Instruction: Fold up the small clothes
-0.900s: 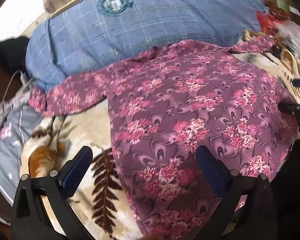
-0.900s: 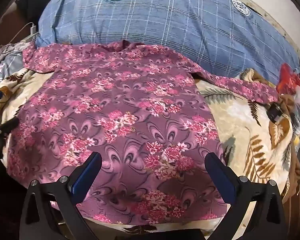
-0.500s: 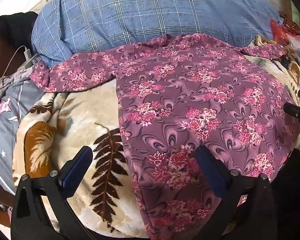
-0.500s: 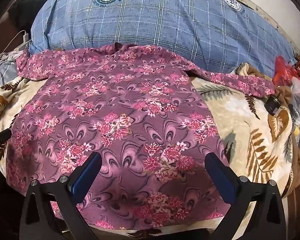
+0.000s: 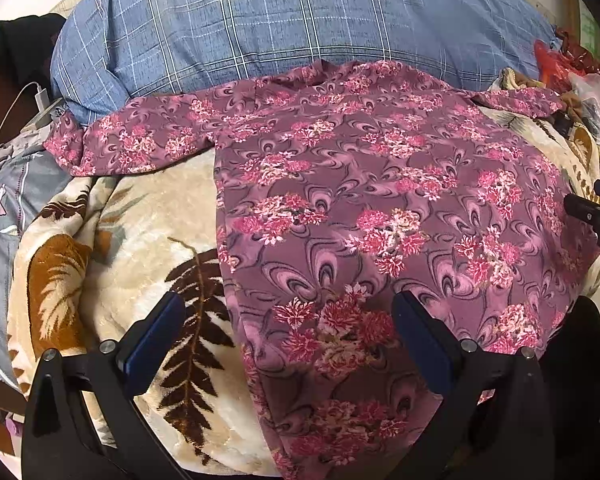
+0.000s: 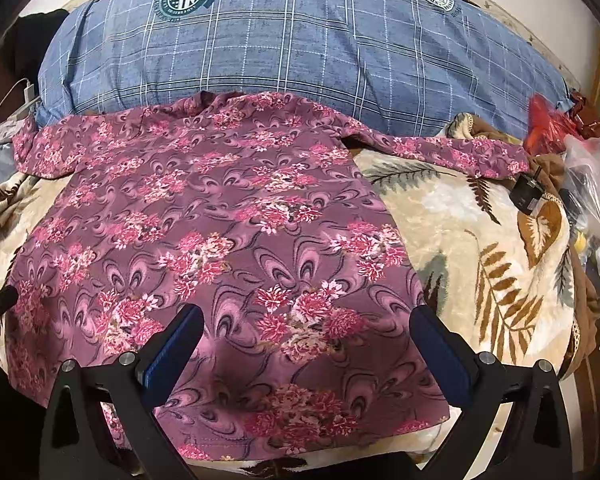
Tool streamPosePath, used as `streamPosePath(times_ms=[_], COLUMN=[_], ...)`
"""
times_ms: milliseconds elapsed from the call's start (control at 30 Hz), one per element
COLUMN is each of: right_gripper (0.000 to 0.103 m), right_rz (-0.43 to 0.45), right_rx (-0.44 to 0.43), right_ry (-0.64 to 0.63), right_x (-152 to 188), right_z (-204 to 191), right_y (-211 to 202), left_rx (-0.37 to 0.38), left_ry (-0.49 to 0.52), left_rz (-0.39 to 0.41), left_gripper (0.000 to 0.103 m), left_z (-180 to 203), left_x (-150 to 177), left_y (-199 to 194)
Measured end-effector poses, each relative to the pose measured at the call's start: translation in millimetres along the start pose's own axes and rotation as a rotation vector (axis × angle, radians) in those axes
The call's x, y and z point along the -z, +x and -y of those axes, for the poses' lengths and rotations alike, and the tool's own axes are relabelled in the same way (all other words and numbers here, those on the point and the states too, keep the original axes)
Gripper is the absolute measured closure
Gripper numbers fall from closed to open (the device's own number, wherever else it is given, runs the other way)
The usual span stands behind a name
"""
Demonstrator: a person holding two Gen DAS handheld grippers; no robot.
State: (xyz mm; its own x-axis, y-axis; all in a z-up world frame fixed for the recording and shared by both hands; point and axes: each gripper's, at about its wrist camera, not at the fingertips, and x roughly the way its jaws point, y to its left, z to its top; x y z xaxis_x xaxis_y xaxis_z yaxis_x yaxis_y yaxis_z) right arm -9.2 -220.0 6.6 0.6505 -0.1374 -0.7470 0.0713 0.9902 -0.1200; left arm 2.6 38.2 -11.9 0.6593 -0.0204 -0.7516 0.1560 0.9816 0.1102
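Note:
A purple long-sleeved shirt with pink flowers (image 5: 380,208) lies spread flat on a cream leaf-print blanket (image 5: 148,216), collar toward the far pillow and sleeves out to both sides. It also shows in the right wrist view (image 6: 228,232). My left gripper (image 5: 288,336) is open and empty above the shirt's lower left edge. My right gripper (image 6: 306,340) is open and empty above the lower right part of the shirt, near the hem. The right gripper's tip (image 5: 592,212) shows at the right edge of the left wrist view.
A large blue plaid pillow (image 6: 300,52) lies behind the shirt. Red and clear plastic bags (image 6: 572,148) and a small black object (image 6: 526,196) crowd the right side. A white charger and cable (image 5: 40,98) and grey bedding (image 5: 8,208) lie at the left.
Both grippers have drawn back and risen a little, so more of the pillow and shirt shows. The shirt has not moved. Both grippers stay open.

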Motion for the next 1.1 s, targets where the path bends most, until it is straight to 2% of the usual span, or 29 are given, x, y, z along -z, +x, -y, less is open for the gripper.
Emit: streamPosePath(times_ms=[267,1100], right_gripper=[0.0,0.0], right_rz=[-0.01,0.021], right_rx=[-0.032,-0.044], right_ry=[0.003,-0.009], right_x=[0,0], right_z=[1,10], right_y=[2,-6], left_rx=[0.01,0.036], left_ry=[-0.003,-0.024], left_rz=[-0.009,-0.025], left_gripper=[0.0,0.0], left_z=[1,6], left_x=[2,5], left_y=[2,-3])
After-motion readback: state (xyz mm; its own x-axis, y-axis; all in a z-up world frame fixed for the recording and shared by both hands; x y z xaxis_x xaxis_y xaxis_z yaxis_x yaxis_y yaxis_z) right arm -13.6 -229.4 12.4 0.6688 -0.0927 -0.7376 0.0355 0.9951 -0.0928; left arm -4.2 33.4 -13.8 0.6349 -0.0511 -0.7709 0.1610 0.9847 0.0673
